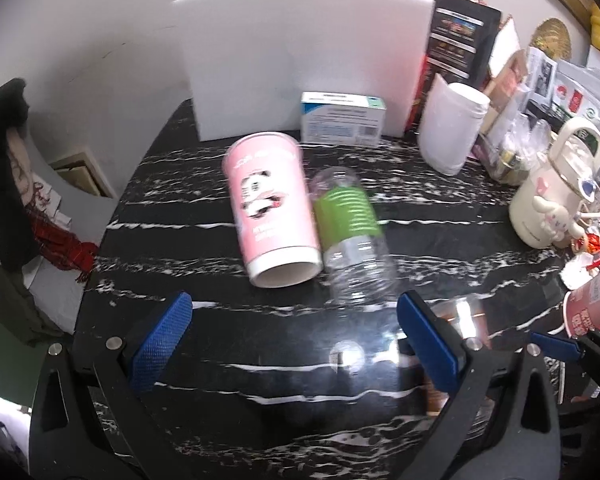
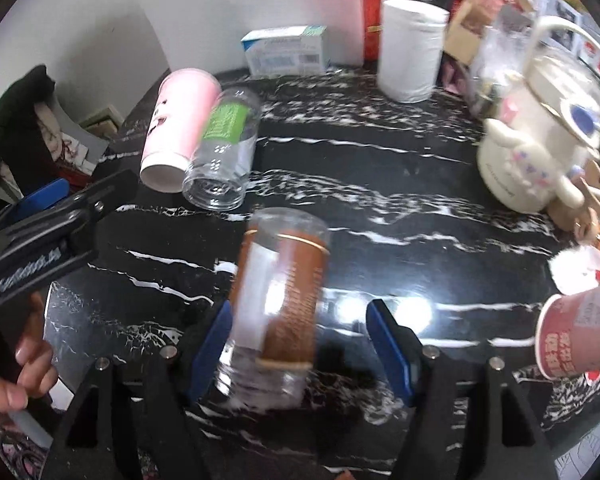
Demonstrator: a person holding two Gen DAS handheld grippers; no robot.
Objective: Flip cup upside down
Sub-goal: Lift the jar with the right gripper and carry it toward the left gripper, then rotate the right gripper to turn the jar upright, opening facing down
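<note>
A clear cup with a brown label (image 2: 278, 304) stands between my right gripper's (image 2: 300, 344) blue fingers, close to the left finger, with a gap to the right one; the jaws stand wide open. A pink panda cup (image 1: 270, 208) lies on its side on the black marble table (image 1: 260, 380), mouth toward me, beside a clear cup with a green label (image 1: 350, 236), also lying down. Both also show in the right wrist view, the pink cup (image 2: 178, 128) and the green-label cup (image 2: 222, 148). My left gripper (image 1: 294, 346) is open and empty in front of them.
A white board (image 1: 300, 68) stands at the back with a blue-white box (image 1: 342, 118) before it. A white canister (image 1: 452, 128), a cream kettle with a figurine (image 1: 552, 196) and clutter fill the right side. A red noodle cup (image 2: 576, 336) lies at the right edge.
</note>
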